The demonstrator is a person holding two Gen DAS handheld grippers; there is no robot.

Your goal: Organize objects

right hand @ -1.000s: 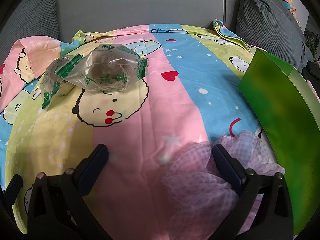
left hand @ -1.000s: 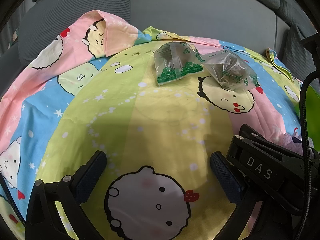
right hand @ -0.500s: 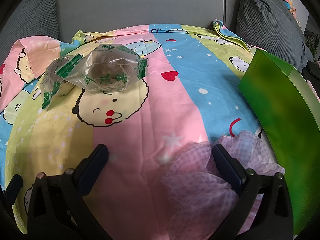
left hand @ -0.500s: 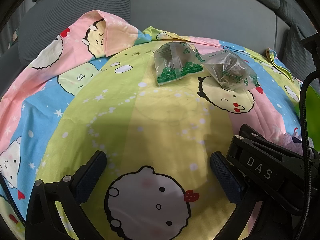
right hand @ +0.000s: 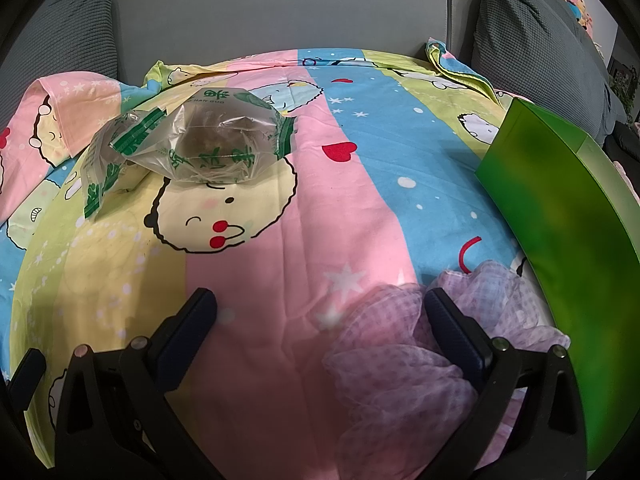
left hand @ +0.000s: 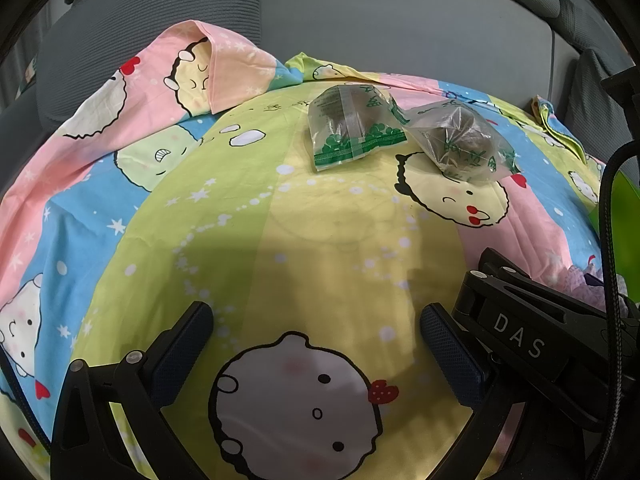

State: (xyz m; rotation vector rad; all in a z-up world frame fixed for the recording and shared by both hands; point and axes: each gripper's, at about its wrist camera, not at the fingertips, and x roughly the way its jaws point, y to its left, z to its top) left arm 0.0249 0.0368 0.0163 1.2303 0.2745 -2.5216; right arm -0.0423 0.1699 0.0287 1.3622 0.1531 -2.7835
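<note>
Nearest to us, our left gripper (left hand: 316,340) hovers over the sheet (left hand: 248,248) with its fingers (left hand: 184,344) spread wide and nothing between them. Below it the cartoon-printed sheet shows a white round face on yellow-green cloth. Just to its right we see the black body of our right gripper, marked "DAS".

In the right wrist view, our right gripper (right hand: 320,328) also has its fingers wide apart and holds nothing. A pale purple checked mesh pouch (right hand: 400,344) lies crumpled on the sheet under and around the right finger (right hand: 452,328); we cannot tell whether they touch. Just beside the pouch, on the right, a green box (right hand: 560,216) stands on its edge.

Farther out, well apart from both grippers, two clear bags with green print lie on the sheet. Each holds a dark round lump. The right bag (right hand: 224,148) rests on the top of a yellow cartoon face, and the left bag (right hand: 116,152) sits just beside it, their edges overlapping.

Beyond them is a grey sofa back (right hand: 280,12), with a grey cushion (right hand: 536,40) at the right.
</note>
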